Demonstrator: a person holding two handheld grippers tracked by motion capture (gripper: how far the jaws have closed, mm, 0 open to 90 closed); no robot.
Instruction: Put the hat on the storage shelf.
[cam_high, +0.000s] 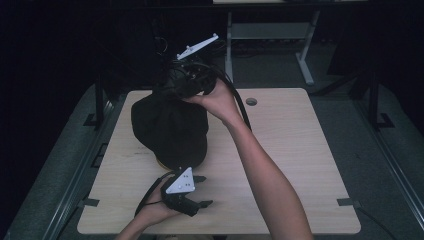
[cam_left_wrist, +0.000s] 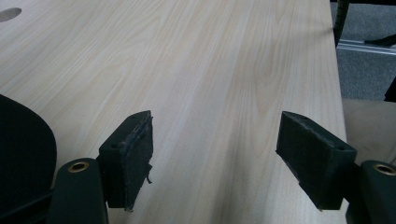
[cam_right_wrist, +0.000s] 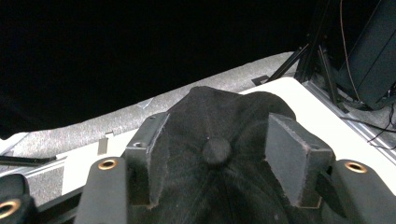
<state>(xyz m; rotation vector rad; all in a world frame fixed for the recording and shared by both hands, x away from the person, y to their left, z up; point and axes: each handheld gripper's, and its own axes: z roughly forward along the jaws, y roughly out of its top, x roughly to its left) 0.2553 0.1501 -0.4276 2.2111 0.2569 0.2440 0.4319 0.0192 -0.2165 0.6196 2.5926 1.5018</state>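
Two grippers are at work over the pale wooden table (cam_high: 300, 150). The right gripper (cam_right_wrist: 217, 156) hangs over the black cloth baseball cap (cam_high: 170, 127), which sits left of the table's middle, at about ten o'clock; its jaws straddle the crown button (cam_right_wrist: 216, 151), parted, pads off the cloth, likely lining up a pinch. The left gripper (cam_left_wrist: 215, 154), at six o'clock, waits wide open and empty.
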